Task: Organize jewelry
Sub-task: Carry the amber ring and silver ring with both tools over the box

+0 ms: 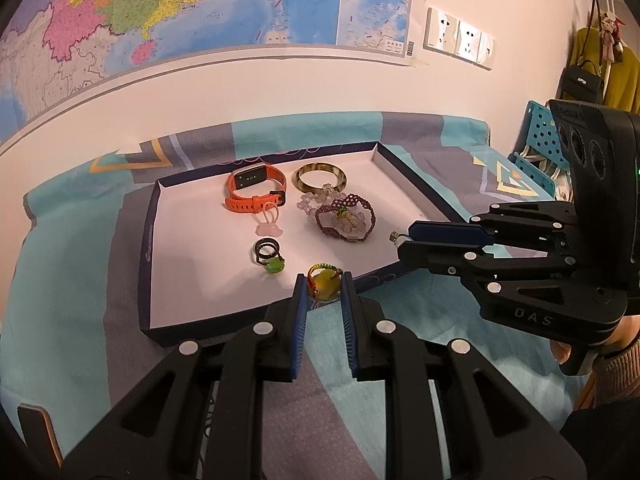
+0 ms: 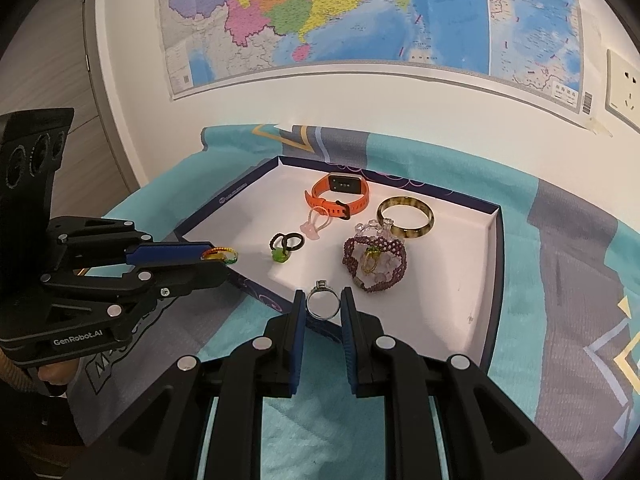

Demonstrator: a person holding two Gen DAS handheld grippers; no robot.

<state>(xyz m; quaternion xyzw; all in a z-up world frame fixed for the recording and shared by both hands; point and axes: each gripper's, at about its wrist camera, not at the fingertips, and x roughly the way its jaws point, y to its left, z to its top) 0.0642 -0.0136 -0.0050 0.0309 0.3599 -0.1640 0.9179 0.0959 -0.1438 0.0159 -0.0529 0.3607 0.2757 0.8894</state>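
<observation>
Left gripper point(image 1: 324, 290) closed on a yellow-green braided ring point(image 1: 323, 283), held over the near edge of the tray point(image 1: 168, 264). Right gripper point(image 2: 323, 305) closed on a silver ring point(image 2: 322, 303) at the tray's near edge; in the left wrist view only the ring's setting shows past the right gripper. In the tray: orange watch point(image 2: 338, 196) and amber bangle point(image 2: 406, 216) toward the far edge, maroon beaded bracelet point(image 2: 374, 264) overlapping clear beads that are hard to make out, black rings point(image 2: 286, 242) mid-tray. Tray sits on a teal-grey cloth point(image 2: 560, 280) over the surface. Wall map point(image 2: 360, 12) and sockets point(image 1: 460, 38) behind; map cut off at top.
</observation>
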